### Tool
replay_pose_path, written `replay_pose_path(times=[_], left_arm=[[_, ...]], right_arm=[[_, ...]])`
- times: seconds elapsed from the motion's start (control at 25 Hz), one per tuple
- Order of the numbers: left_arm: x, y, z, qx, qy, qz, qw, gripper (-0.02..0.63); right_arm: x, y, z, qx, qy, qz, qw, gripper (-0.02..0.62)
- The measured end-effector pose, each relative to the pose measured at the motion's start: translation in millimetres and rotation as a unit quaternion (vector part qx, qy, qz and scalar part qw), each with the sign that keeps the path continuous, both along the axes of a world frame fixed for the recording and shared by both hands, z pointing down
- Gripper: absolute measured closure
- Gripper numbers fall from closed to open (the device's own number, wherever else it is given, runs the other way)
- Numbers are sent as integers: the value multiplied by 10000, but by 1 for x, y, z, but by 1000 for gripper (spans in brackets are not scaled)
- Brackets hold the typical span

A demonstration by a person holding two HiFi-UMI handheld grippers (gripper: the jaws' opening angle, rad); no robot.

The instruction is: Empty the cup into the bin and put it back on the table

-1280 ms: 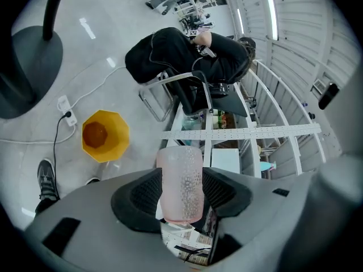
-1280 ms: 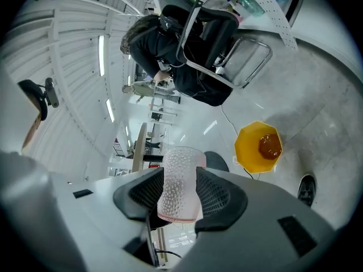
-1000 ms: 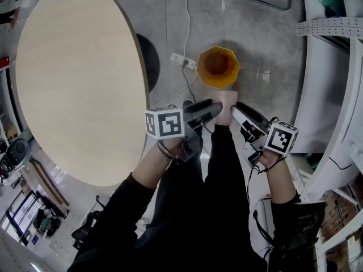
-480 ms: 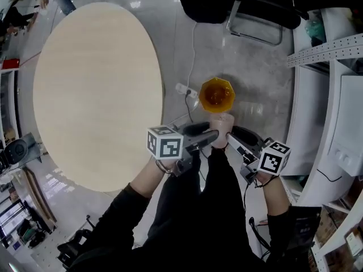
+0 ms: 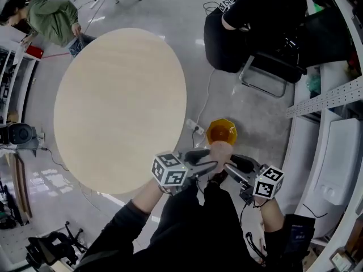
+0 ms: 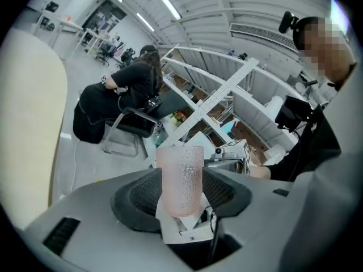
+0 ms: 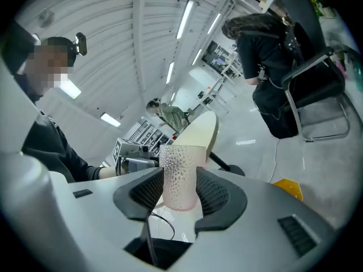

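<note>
A pink dimpled cup [image 5: 220, 151] is held upright in the air, just on my side of the orange bin [image 5: 221, 132] that stands on the floor. My left gripper [image 5: 211, 162] grips it from the left and my right gripper [image 5: 228, 164] from the right, both shut on it. In the left gripper view the cup [image 6: 181, 179] stands between the dark ribbed pads of the left gripper [image 6: 180, 190]. The right gripper view shows the same cup [image 7: 180, 175] between the pads of the right gripper [image 7: 180, 190], with the bin [image 7: 287, 187] low at right. What the cup holds is hidden.
The round wooden table [image 5: 122, 106] lies to the left. A power strip [image 5: 195, 128] and cable lie on the floor by the bin. A person in black sits on a chair [image 5: 266, 72] beyond it. Another person [image 5: 51, 16] is at far left. Shelving [image 5: 334, 101] lines the right.
Both grippers and the cup have dropped lower in the head view, which now takes in more of the room. The cup stays gripped close to the bin's near edge.
</note>
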State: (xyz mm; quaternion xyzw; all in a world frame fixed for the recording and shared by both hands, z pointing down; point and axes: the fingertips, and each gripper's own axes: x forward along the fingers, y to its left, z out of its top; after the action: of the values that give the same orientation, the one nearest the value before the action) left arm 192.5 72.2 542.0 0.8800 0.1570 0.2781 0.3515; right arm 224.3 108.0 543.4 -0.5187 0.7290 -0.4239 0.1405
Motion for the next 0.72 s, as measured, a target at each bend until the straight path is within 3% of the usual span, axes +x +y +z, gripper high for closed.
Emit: replay_pose_path(times=[0.16,0.32,0.72], left_arm=[[-23,-5,-30,465,248,-160,9985,371],[-44,-13,-53,884,394,-473,9942,371],[-117,-42,-86,2135,553,-1200,9680,371]], right_arm=[[-19,-8,-30,340,186,-427,9983,410],[-35,-22,-59,738,670,-1010,9899,410],[-106,-67,-114,1720,2082,-2337,9341,410]])
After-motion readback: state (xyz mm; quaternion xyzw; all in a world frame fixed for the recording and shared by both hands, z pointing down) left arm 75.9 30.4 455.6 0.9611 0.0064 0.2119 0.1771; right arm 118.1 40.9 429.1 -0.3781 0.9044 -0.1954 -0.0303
